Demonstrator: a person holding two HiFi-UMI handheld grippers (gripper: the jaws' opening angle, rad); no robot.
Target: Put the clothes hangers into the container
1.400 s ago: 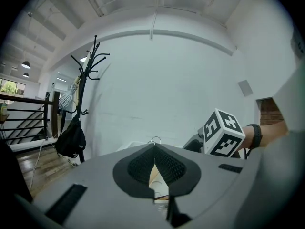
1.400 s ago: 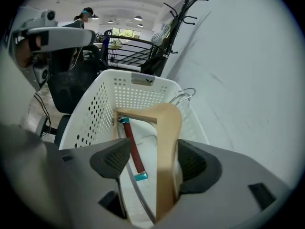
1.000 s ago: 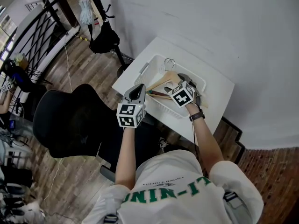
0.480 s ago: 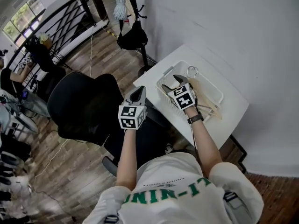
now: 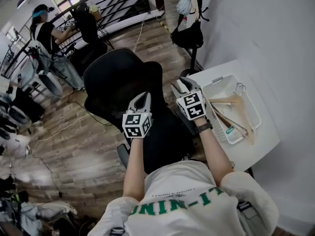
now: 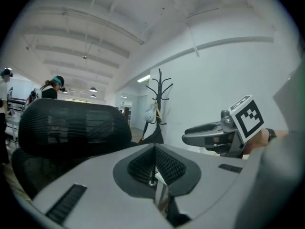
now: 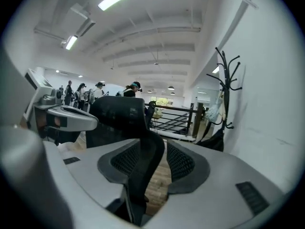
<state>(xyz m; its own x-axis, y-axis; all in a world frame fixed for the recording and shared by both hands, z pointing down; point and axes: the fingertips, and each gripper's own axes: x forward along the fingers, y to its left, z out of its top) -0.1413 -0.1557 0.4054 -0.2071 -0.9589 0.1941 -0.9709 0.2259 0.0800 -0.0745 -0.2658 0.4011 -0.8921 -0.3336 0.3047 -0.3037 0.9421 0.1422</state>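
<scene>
1. Head view: the clothes hangers (image 5: 232, 101) lie in the white container (image 5: 224, 79) on the small white table (image 5: 256, 149), at the right of the view. I see no hanger outside it. Both claws hang over the black office chair (image 5: 120, 80), well apart from the container.
2. Same view, handling: the hangers look like wood with a wire hook, so I judge them light, stiff and smooth, long enough to swing or catch. I would take one at the neck just under the hook, or on a shoulder bar near the middle.
3. Same view, room: the table sits against the wall, with the coat stand (image 5: 193, 26) behind it and the chair close on its near side. The open approach is from above the container's rim.
4. Left gripper view: the left gripper (image 6: 155, 175) has its pads drawn together and nothing sits between them. It looks across the chair's back toward the coat stand, with the right gripper (image 6: 190, 136) level beside it.
5. Right gripper view: its jaws stand half apart, having just been closing, and they are empty. The dark shape in the gap is the chair beyond. A railing (image 7: 176, 120) and open floor lie ahead.
</scene>
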